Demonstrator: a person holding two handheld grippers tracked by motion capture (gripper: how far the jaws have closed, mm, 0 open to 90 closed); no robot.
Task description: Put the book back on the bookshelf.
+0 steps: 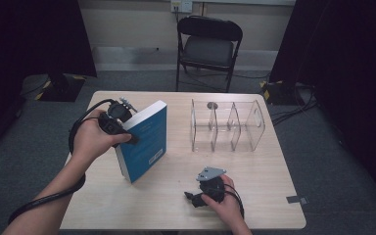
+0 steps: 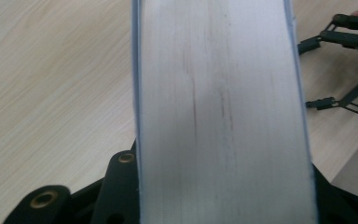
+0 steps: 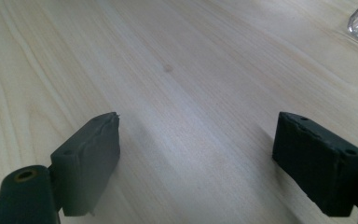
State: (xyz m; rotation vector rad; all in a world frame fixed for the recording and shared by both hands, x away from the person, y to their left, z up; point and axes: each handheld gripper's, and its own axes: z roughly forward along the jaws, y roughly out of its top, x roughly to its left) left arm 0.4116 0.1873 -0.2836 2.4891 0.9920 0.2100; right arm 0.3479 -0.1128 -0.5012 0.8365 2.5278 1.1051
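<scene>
Your left tool (image 1: 127,134) is clamped on the blue book (image 1: 147,139), which stands tilted on its lower edge on the worktop (image 1: 254,196), left of centre in the high view. The tool comes at the book from the left, at its upper left corner, with your hand wrapped around the body and the cable looping down along your forearm. In the left gripper view the book's white page edge (image 2: 223,112) runs up the middle of the frame, and the black jaws sit tight against both covers at the bottom.

Your right tool (image 1: 192,197) rests low on the worktop at the lower centre of the high view, its grey plate on top, well apart from the book. Its jaws are spread wide with nothing between them; the right gripper view shows bare wood between the two black pads (image 3: 93,158).

A clear acrylic divider rack (image 1: 227,125) stands to the right of the book, in the upper right part of the worktop. A black folding chair (image 1: 208,46) stands beyond the far edge.
</scene>
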